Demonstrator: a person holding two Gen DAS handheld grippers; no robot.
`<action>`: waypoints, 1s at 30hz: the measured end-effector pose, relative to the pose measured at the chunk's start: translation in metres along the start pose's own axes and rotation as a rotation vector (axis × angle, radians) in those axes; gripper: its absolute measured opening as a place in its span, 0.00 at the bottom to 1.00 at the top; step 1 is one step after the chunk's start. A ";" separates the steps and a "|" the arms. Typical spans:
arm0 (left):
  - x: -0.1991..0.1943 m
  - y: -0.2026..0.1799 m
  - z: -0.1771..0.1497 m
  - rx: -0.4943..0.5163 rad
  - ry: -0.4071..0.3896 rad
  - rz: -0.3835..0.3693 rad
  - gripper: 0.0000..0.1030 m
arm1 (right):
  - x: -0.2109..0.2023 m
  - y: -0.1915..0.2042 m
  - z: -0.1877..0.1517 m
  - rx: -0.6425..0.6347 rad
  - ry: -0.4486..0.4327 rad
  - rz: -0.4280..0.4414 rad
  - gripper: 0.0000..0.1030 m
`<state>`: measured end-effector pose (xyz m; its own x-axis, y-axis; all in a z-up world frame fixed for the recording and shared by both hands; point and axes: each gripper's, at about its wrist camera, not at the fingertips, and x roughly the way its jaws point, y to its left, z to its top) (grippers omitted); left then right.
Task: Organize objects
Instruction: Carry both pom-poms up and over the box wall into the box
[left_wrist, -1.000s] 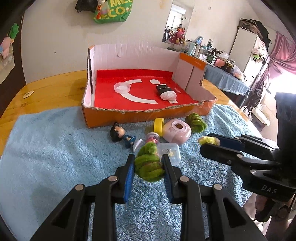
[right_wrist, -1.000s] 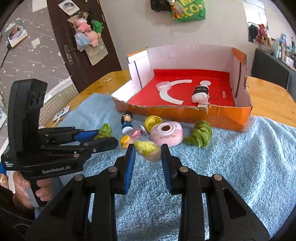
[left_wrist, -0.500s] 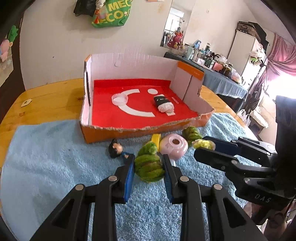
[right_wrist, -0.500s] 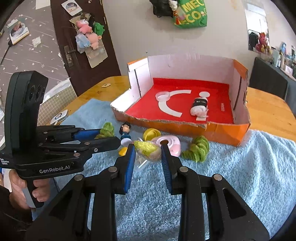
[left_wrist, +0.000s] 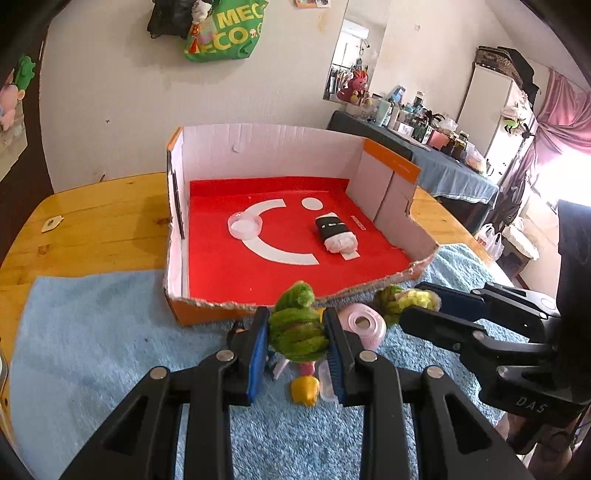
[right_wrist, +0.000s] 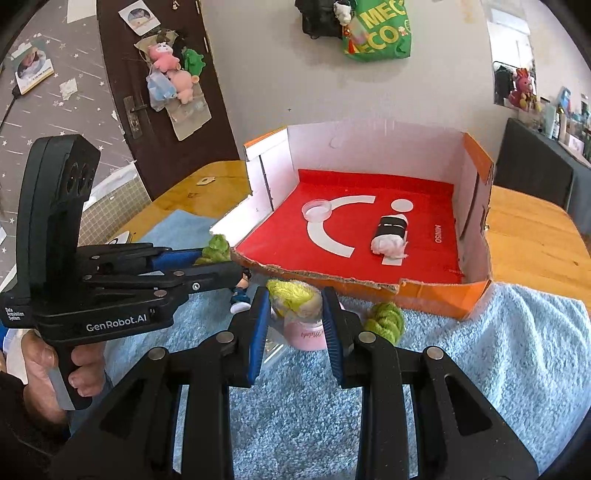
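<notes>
Holding green plush (left_wrist: 297, 332) in left claw (left_wrist: 295, 338), yellow plush (right_wrist: 295, 299) in right claw (right_wrist: 293, 314); box (left_wrist: 177, 295) lying just ahead, left nearer.

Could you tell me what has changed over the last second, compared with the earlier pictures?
Both grippers have risen and moved toward the cardboard box. The left gripper carries the dark green fuzzy toy and the right gripper the yellow-green fuzzy toy, now off the blue towel. Neither grip changed; nothing was released. The items in the box and on the towel stayed put.
</notes>
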<state>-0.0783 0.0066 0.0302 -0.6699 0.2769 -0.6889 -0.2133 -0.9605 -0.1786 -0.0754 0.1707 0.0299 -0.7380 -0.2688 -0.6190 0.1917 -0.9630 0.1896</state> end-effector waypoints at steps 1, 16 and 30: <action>0.000 0.001 0.002 -0.001 -0.001 0.001 0.29 | 0.001 -0.001 0.001 0.002 0.003 0.000 0.26; 0.012 0.003 0.028 0.004 -0.006 0.007 0.29 | 0.015 -0.020 0.024 0.012 0.027 0.001 0.26; 0.038 0.006 0.048 0.018 0.040 0.008 0.29 | 0.046 -0.040 0.048 0.007 0.115 -0.016 0.26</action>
<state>-0.1390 0.0129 0.0372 -0.6428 0.2673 -0.7179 -0.2205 -0.9620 -0.1608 -0.1479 0.1983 0.0306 -0.6617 -0.2542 -0.7054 0.1758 -0.9672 0.1836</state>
